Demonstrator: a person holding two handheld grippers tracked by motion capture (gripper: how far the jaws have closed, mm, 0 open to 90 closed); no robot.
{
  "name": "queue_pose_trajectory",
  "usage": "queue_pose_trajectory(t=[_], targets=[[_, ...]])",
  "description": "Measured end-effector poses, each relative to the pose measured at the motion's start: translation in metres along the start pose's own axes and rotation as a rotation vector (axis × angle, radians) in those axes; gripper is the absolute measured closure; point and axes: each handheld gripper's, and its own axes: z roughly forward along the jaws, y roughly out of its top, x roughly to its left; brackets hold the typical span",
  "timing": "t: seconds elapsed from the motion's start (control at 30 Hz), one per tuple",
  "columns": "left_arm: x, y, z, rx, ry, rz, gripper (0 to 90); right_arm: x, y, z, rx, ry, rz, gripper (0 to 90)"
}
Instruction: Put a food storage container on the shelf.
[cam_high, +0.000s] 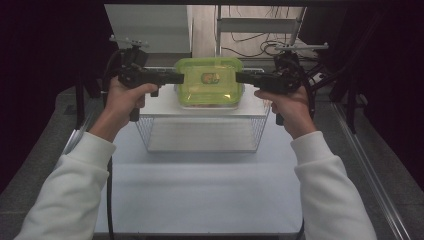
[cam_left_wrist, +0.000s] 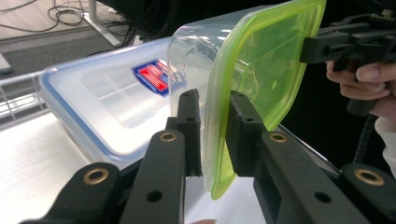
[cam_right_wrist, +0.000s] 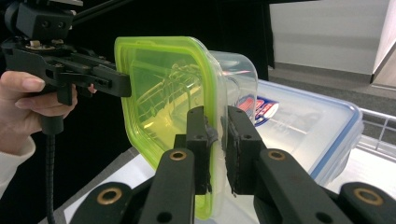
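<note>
Above the white wire shelf that stands on the table, a clear food container with a lime-green lid hangs between the two grippers, one at each short end. The left gripper comes in from the left side of the high view, held in the person's left hand; its fingers are clenched on the rim of the green lid, one pad on the lid's top face and the other against the clear wall just under the rim. The right gripper, in the right hand, bites the opposite end the same way, its fingers pinching the lid's edge between them.

In both gripper views the container is clear of the shelf. Just beside it, a larger clear storage box with a blue-edged lid lies flat on the shelf top, a red and blue label at the middle of its lid. White sleeves cover both forearms. Cables lie on the floor beyond the table.
</note>
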Motion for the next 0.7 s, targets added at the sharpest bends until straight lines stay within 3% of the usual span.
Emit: queue_pose_trajectory(t=[0.17, 0.27, 0.37, 0.5, 0.7], targets=[[0.012, 0.011, 0.009, 0.016, 0.017, -0.016, 78.3, -0.015, 0.007, 0.011, 0.0, -0.005, 0.038, 80.8], [0.024, 0.014, 0.019, 0.017, 0.022, -0.058, 79.0, -0.024, 0.009, 0.02, 0.011, -0.015, 0.064, 80.8], [0.033, 0.013, 0.026, 0.027, 0.017, -0.075, 79.0, -0.033, 0.008, 0.028, 0.022, -0.021, 0.087, 80.8], [0.039, 0.016, 0.03, 0.024, -0.021, -0.101, 77.8, -0.045, 0.007, 0.032, 0.023, -0.001, 0.133, 80.8], [0.042, 0.019, 0.036, 0.034, 0.001, -0.127, 74.6, -0.053, 0.012, 0.039, 0.024, -0.005, 0.161, 78.8]])
